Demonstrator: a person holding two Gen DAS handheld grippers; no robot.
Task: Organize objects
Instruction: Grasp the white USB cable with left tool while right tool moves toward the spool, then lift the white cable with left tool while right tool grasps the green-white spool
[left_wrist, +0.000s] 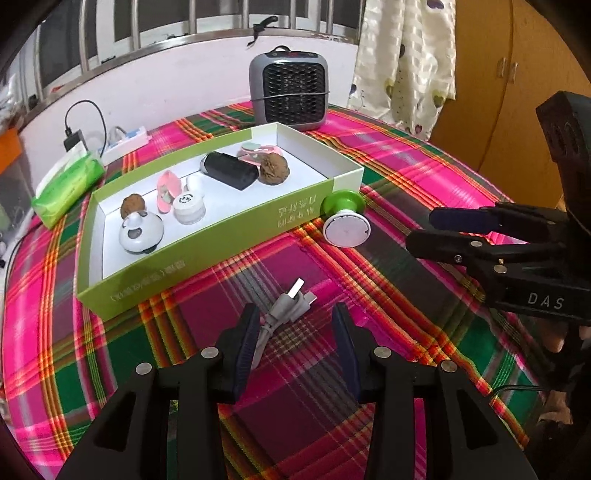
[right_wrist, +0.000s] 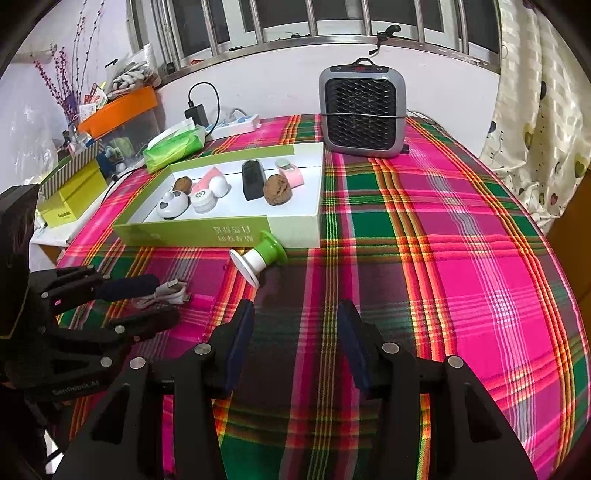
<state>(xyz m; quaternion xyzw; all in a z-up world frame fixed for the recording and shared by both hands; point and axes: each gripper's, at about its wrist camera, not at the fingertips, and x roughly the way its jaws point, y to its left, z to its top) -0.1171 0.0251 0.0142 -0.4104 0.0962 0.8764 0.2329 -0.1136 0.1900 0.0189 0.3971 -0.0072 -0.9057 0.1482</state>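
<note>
Left gripper (left_wrist: 295, 347) is seen at bottom centre of left view, jaws apart, w/ a grey cable (left_wrist: 286, 314) lying on the desk (left_wrist: 424, 177) between them. Right gripper (right_wrist: 295, 343) jaws are apart over bare cloth. Green-white knob (left_wrist: 345, 218) is tipped against the box (left_wrist: 207, 254) front, frame centre.

Left gripper (left_wrist: 295, 325): black plastic body, two angular arms, dark blue pads on fingers (left_wrist: 245, 347), round silver screws at pivots. Faint pale lettering on housing, seen from right wrist view.

Right gripper (right_wrist: 295, 321): same black build, blue pads, silver screws. White "DAS" marking on side, seen from left wrist view. Thin black cable trails beneath housing.
</note>
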